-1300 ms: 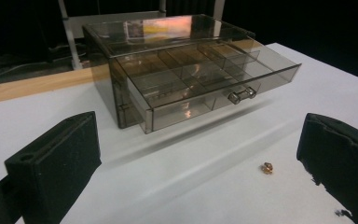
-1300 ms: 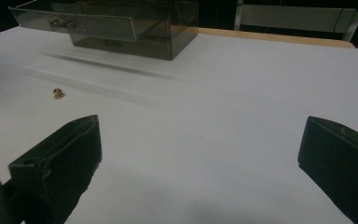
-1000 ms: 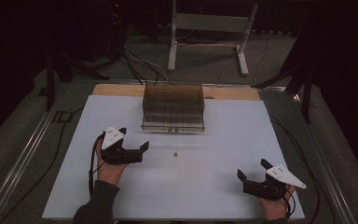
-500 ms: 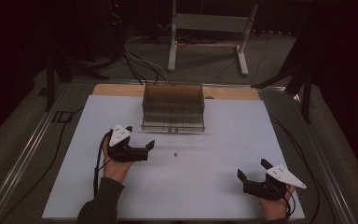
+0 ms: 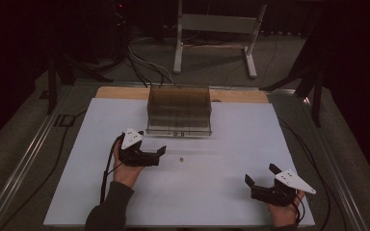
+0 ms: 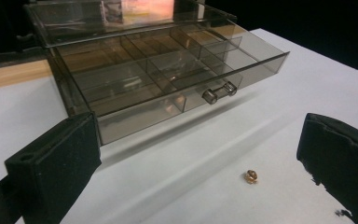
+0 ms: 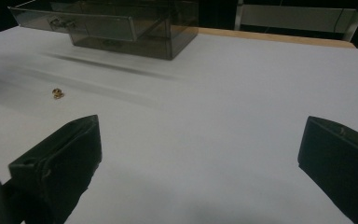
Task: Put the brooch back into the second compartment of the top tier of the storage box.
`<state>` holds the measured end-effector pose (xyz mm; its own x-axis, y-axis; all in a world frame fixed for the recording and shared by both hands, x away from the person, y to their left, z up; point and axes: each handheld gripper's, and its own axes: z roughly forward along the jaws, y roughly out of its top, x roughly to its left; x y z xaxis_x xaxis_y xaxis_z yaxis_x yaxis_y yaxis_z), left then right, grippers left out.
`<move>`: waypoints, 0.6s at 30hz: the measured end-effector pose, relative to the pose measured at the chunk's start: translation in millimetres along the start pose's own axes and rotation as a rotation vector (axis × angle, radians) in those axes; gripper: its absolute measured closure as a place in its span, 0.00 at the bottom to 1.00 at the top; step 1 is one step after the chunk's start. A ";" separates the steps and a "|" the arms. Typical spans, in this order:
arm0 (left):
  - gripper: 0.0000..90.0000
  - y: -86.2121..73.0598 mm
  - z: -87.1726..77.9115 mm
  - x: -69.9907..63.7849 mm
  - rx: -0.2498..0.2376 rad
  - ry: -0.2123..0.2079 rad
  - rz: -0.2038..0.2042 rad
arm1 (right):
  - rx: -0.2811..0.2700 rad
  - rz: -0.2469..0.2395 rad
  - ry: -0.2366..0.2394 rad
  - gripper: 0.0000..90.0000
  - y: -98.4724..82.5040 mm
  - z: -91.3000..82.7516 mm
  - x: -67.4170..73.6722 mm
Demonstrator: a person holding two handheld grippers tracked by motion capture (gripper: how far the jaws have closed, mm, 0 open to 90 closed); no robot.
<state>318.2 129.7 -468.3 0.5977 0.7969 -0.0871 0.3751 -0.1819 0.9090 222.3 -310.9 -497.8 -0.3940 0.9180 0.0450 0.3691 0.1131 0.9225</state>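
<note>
A smoky clear drawer box (image 5: 179, 110) stands at the back middle of the white table top (image 5: 236, 139). Its top drawer (image 6: 168, 79) is pulled out, and its divided compartments look empty. A tiny brass nut (image 5: 180, 158) lies on the white surface in front of the box. My left gripper (image 5: 159, 157) is open just left of the nut, which lies ahead between the jaws, nearer the right one (image 6: 250, 176). At the front right my right gripper (image 5: 260, 174) is open with nothing between its jaws, and the nut (image 7: 57, 93) lies far off to its left.
A wooden strip (image 5: 125, 92) runs along the table's back edge behind the box. Beyond it a metal stand (image 5: 217, 29) and cables (image 5: 144, 62) sit on the floor. Metal rails (image 5: 24, 163) flank the table.
My left gripper has moved right and a little forward, closing in on the brass nut. The right gripper has stayed where it was.
</note>
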 end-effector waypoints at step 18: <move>0.00 -6.7 23.3 -13.3 0.050 -0.050 0.006 | 0.001 0.000 0.002 0.00 0.0 0.2 -0.2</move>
<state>324.3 106.9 -482.8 0.6343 0.7661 -0.1031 0.4053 -0.2161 0.8883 222.5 -310.9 -497.8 -0.3955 0.9173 0.0462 0.3697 0.1129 0.9222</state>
